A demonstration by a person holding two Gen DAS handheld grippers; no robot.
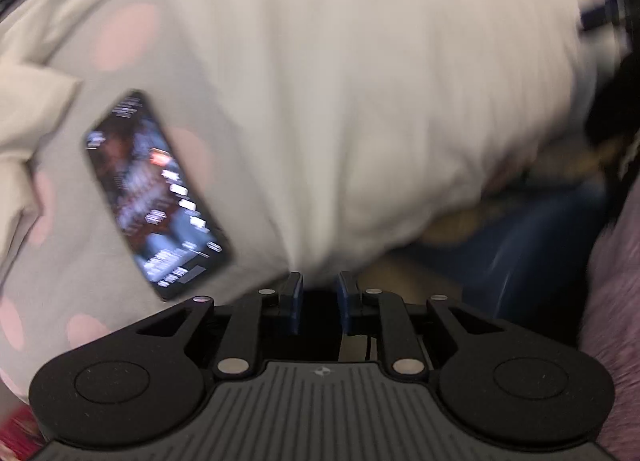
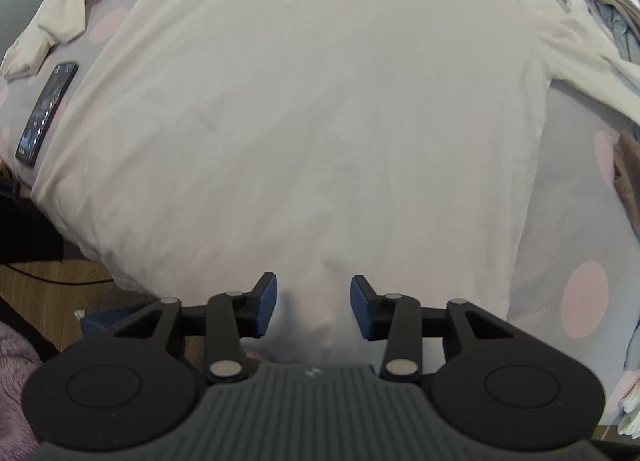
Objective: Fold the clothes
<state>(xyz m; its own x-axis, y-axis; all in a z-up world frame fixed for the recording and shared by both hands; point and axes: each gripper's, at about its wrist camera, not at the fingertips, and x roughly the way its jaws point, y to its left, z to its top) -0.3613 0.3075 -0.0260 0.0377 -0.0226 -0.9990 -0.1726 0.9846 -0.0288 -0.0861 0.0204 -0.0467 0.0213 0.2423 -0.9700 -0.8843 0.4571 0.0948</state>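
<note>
A cream long-sleeved top (image 2: 312, 101) lies spread flat on a grey bedsheet with pink dots (image 2: 576, 245); its sleeves run out to the upper left and upper right. My right gripper (image 2: 313, 303) is open, its jaws on either side of a small raised fold at the top's near hem. In the blurred left wrist view the same top (image 1: 340, 101) fills the frame. My left gripper (image 1: 319, 293) sits at its near hem with the jaws a narrow gap apart, and the cloth edge lies just beyond the fingertips.
A black phone (image 1: 154, 191) with a lit screen lies on the sheet left of the top; it also shows in the right wrist view (image 2: 46, 113). Other clothes (image 2: 616, 9) are piled at the right. Wooden floor (image 2: 52, 273) and a fluffy pink item (image 1: 616, 281) lie past the bed edge.
</note>
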